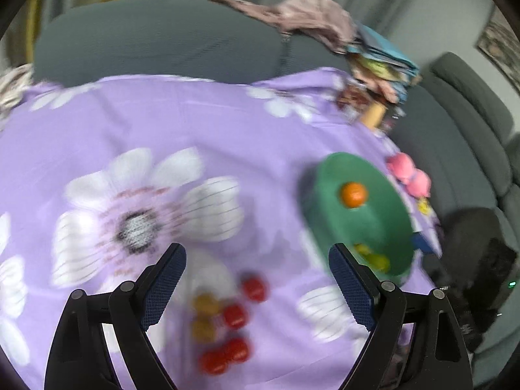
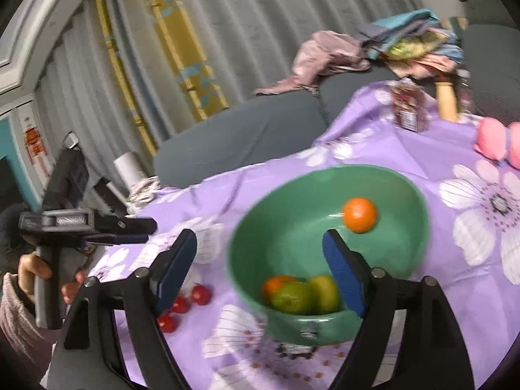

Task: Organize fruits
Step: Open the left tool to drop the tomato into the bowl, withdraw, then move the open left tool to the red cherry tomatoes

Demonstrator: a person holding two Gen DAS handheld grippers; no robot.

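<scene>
Green bowl (image 2: 325, 227) sits on the purple flowered cloth (image 2: 406, 149) over the desk, directly ahead of your right hand-held gripper (image 2: 260, 266), whose right finger overlaps its inside in the right wrist view. Contents: one orange (image 2: 360, 215) towards the far wall of the bowl, apart from the rest; at the near wall a second orange fruit (image 2: 274, 284) touching two yellow-green fruits (image 2: 304, 294). Your right hand-held gripper's jaws stand wide apart, nothing between the pads. Your left hand-held gripper (image 1: 256, 281) is likewise spread, empty, held over the cloth; the bowl lies ahead and right of it. Between and just below its fingers lie loose fruits outside the bowl: four red fruits (image 1: 235, 315) and two brownish ones (image 1: 204, 304), blurred, kind not readable. Your hand (image 2: 31, 273) grips the left tool's handle at the left edge of the right wrist view.
</scene>
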